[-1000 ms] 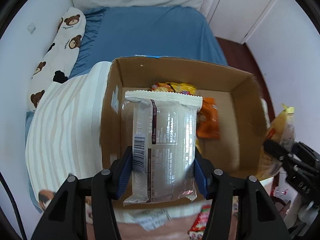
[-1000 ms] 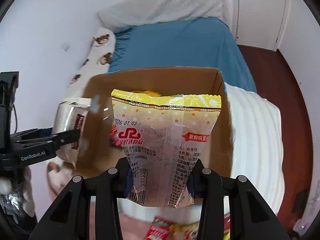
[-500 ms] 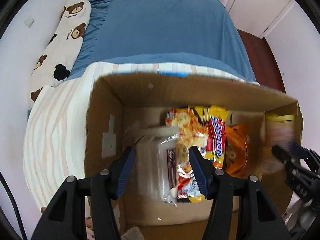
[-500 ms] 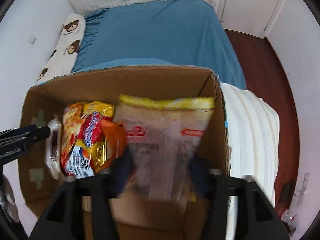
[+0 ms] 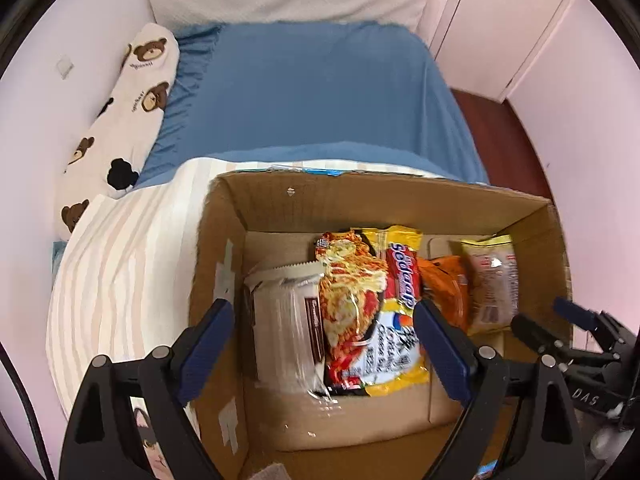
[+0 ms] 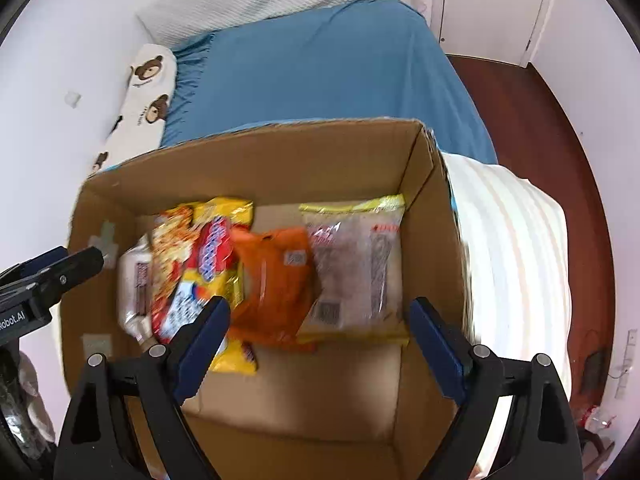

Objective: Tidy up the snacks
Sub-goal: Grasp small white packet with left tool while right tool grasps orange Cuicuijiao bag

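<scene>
A cardboard box (image 5: 400,204) (image 6: 280,156) holds several snack packs side by side. A silver-white pack (image 5: 286,320) (image 6: 134,280) lies at the left, then a red-yellow noodle pack (image 5: 372,304) (image 6: 200,264), an orange pack (image 5: 446,292) (image 6: 276,284), and a clear yellow-edged pack (image 5: 494,280) (image 6: 356,264) at the right. My left gripper (image 5: 322,350) is open and empty above the box's left half. My right gripper (image 6: 318,346) is open and empty above the box's right half; it also shows in the left wrist view (image 5: 560,340).
The box stands on a striped blanket (image 5: 120,264) (image 6: 516,248) on a bed with a blue sheet (image 5: 312,92) (image 6: 320,68). A bear-print pillow (image 5: 128,104) lies along the left wall. Dark wood floor (image 6: 560,128) and a white door (image 5: 500,20) are at the right.
Both grippers moved over the box, opened and let go. The silver-white pack and the yellow-edged pack now lie in the box.
</scene>
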Demonstrator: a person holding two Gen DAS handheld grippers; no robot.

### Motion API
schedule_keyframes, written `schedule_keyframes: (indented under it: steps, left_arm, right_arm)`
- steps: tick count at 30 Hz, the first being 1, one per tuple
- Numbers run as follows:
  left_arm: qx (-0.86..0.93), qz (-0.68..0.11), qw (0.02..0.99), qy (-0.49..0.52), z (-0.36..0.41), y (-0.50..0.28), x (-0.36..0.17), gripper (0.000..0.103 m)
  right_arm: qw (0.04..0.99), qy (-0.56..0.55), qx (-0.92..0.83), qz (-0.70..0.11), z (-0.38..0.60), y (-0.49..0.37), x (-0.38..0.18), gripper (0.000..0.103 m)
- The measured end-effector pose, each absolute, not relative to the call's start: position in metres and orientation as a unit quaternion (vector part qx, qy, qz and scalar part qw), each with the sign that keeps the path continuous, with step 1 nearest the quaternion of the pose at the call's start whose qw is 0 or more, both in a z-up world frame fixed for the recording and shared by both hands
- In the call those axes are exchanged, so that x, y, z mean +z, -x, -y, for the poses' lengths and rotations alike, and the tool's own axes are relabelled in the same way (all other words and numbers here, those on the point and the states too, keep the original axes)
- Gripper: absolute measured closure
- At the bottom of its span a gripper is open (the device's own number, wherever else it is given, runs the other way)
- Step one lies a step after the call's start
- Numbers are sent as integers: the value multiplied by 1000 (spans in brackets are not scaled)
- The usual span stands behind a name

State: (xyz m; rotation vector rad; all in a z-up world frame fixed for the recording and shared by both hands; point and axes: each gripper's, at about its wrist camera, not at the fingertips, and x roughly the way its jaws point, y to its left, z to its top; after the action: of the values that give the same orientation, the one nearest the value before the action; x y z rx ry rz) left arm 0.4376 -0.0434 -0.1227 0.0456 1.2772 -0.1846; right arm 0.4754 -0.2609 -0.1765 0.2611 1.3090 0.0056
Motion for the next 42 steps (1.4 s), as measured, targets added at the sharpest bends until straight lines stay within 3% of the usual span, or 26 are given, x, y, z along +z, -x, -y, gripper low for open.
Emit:
schedule_keyframes:
  steps: [9,15,26,40,41,42]
  left_arm:
    - [-106,-535,838,3,29,-343,-73,11]
    - [-124,-523,839,-83,33,-254,-77,11]
    - [-117,-570,741,-336,38,-161,-197,11]
    - [-173,-546,632,-522,84,-167,-273,11]
    - [-177,-550,629,-520,86,-169,-276,11]
    - [-182,-555,626,-517,88,-172,-278,11]
  right_arm:
    - [827,-113,12,-551,241,-385,-119,10]
    - [822,-140,26,-551,235,-300,-107,10]
    - [699,-192,27,-689,198,-139,-220,10]
    - [626,-131,25,-769,154,-89,-308,11]
    - [625,-126,24,-770,151,-88,-312,14]
    - [625,-124,21,-770,150,-87,-315,26]
